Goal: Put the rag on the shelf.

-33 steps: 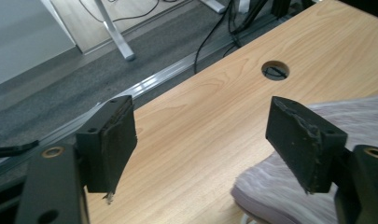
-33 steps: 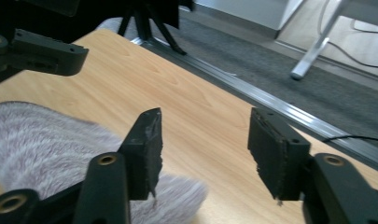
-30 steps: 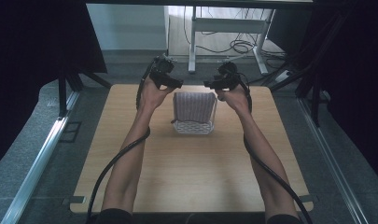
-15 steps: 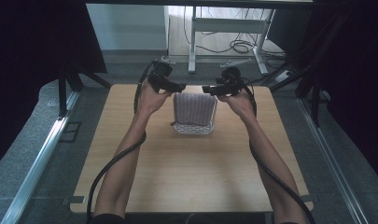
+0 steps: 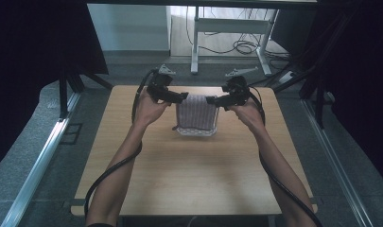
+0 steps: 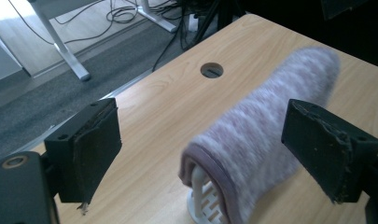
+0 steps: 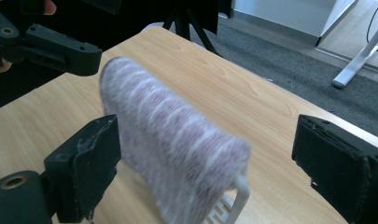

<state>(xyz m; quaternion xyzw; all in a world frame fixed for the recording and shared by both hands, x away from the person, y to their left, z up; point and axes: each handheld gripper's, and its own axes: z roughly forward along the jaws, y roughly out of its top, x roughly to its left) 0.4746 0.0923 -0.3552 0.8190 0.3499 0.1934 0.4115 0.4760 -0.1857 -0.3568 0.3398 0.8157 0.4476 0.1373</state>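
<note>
Taking the towel (image 5: pixel 196 111) as the landmark, the scene runs as follows from left to right in the high view. The left tool (image 5: pixel 178 97) sits just beside the towel's upper left corner, held in the person's left hand (image 5: pixel 149 109), its cable looping down along the forearm. Its jaws have just been opening and now stand spread; in the left gripper view (image 6: pixel 203 144) the towel's near end lies in the gap between them, with neither pad pressing on it. The towel itself, a pale purple and white fuzzy cloth, is draped over a white slotted rack (image 5: pixel 195 131) whose lower edge peeks out beneath the towel's hem; both stand on the far middle of the wooden worktop (image 5: pixel 194 175). A round cable hole (image 6: pixel 212 70) in the worktop lies beyond the towel in the left gripper view. Just beside the towel's upper right corner is the right tool (image 5: pixel 213 100), held in the right hand (image 5: pixel 248 112). Its jaws have also just been opening and are spread wide; in the right gripper view (image 7: pixel 205 158) the towel's end sits between them, close against the left pad, though whether it touches cannot be told.
</note>
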